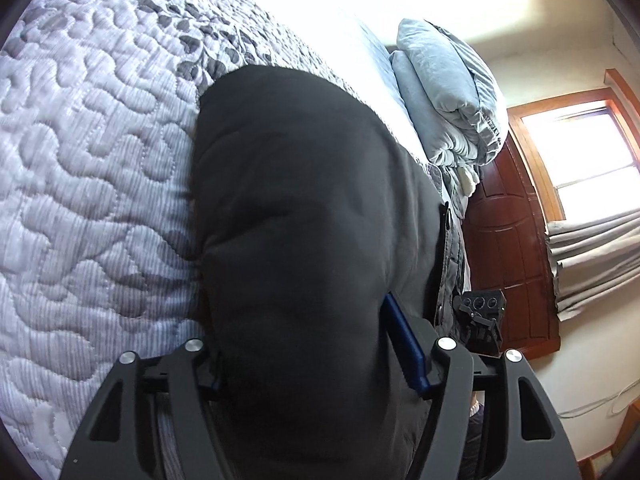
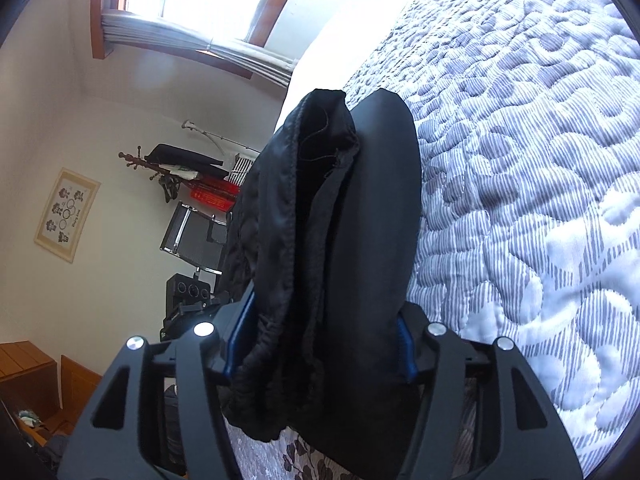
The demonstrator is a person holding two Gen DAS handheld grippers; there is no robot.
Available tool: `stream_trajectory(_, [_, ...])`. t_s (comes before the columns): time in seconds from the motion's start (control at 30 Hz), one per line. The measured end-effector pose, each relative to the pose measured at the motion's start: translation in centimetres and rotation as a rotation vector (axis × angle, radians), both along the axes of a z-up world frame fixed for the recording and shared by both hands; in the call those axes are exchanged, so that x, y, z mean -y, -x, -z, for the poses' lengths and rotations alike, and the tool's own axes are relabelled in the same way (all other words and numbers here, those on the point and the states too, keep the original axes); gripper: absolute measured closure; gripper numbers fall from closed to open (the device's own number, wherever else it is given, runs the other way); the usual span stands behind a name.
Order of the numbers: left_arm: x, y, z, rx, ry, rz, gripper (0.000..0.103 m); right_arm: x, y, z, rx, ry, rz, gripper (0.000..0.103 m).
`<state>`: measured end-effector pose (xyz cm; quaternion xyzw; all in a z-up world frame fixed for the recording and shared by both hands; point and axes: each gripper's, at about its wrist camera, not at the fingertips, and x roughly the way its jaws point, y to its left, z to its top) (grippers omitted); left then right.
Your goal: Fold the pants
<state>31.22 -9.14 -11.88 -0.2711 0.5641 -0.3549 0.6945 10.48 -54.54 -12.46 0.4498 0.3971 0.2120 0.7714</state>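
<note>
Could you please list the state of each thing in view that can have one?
Left gripper: shut on pants.
Right gripper: shut on pants.
Pants: bunched, gripped at two spots, over the quilt.
Duvet: folded.
Curtain: gathered to one side of the window.

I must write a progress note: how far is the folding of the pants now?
Done: both grippers have taken hold. The left gripper and the right gripper are each shut on the pants. In hand: the dark cloth is bunched and layered between the fingers over the bed. Left: no neat folded stack shows, so the pants must be laid flat and folded. How many folds exist, I cannot tell.
</note>
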Motion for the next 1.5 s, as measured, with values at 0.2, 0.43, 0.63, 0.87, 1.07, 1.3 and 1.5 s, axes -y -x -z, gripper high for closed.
stream_trajectory(0.2, [-1.7,0.7,-2.2,0.093,-0.126,-0.066,0.027,0.6,0.8,-1.8,0.000,0.025,0.044,0.029])
stream_trajectory(0.43, [-3.3,3.3,-5.8,0.232,-0.342,-0.153,0.010,2.3,4.1,-4.4,-0.028,0.187,0.197,0.015])
stream_trajectory(0.63, [-4.2,6.9,-8.5,0.299,-0.390,-0.205,0.005,0.4,7.4,-7.5,-0.012,0.358,0.253,0.012])
stream_trajectory(0.87, [-2.4,12.1,-10.8,0.322,-0.437,-0.175,0.004,-4.3,10.3,-10.7,-0.049,0.557,0.286,0.008])
stream_trajectory(1.07, [-0.5,16.8,-11.9,0.370,-0.533,-0.099,0.004,-9.5,12.6,-12.4,-0.099,0.750,0.265,0.003])
stream_trajectory(1.3, [-0.8,21.1,-12.8,0.364,-0.541,-0.103,0.004,-14.1,15.1,-13.4,-0.108,0.857,0.230,0.003])
stream_trajectory(1.5, [-1.1,24.1,-13.9,0.430,-0.616,-0.102,0.004,-16.8,17.4,-14.5,-0.095,0.881,0.218,0.003])
